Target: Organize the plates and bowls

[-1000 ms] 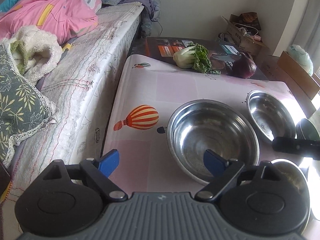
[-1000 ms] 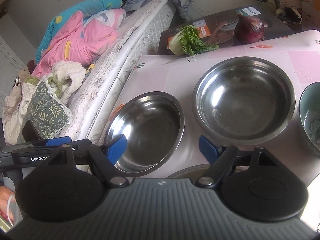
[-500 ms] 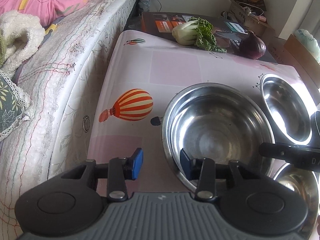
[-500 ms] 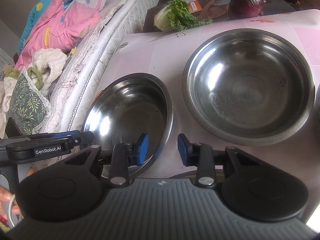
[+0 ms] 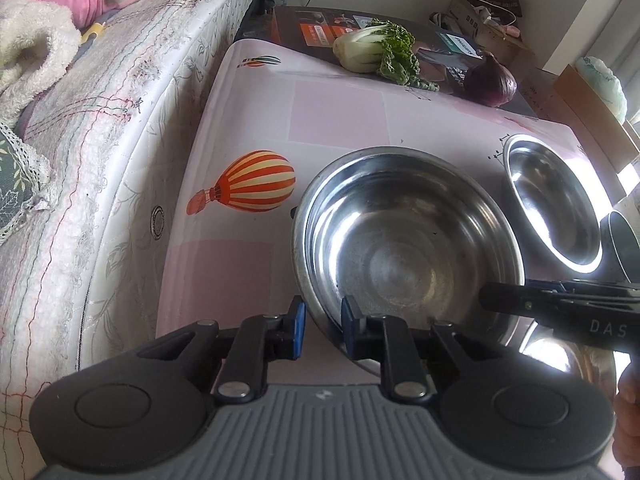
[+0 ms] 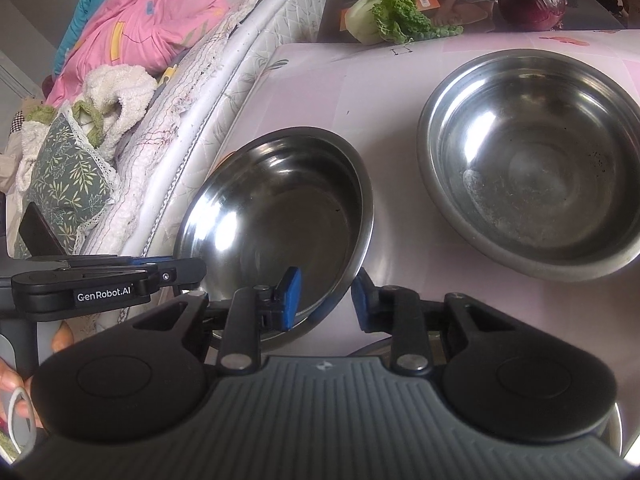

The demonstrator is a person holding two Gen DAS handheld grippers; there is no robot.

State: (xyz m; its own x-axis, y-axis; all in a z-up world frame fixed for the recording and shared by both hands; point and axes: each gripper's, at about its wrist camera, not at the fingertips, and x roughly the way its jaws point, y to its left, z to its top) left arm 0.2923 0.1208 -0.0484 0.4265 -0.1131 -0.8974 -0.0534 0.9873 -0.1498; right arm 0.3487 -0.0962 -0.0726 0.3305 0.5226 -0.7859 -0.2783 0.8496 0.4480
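Observation:
A large steel bowl (image 5: 408, 240) sits on the pink balloon-print table (image 5: 336, 112). My left gripper (image 5: 322, 326) straddles its near left rim, jaws closing, one blue pad outside and one inside against the rim. That same bowl (image 6: 280, 216) looks tilted in the right wrist view. There my right gripper (image 6: 324, 296) is shut on its right rim. Each gripper shows in the other's view: the right gripper (image 5: 560, 304) and the left gripper (image 6: 108, 280). A second steel bowl (image 5: 552, 208) (image 6: 532, 160) stands beside it. A third bowl (image 5: 568, 360) lies partly hidden under my right gripper.
A bok choy (image 5: 376, 52) and a red onion (image 5: 490, 80) lie on a dark box at the table's far end. A mattress (image 5: 120, 120) with bedding runs along the table's left edge. A dark bowl (image 5: 624, 248) peeks in at the right. Cardboard boxes stand behind.
Both grippers came down toward the large bowl. Their jaws went from wide open to narrow, each pair now around the bowl's rim on opposite sides.

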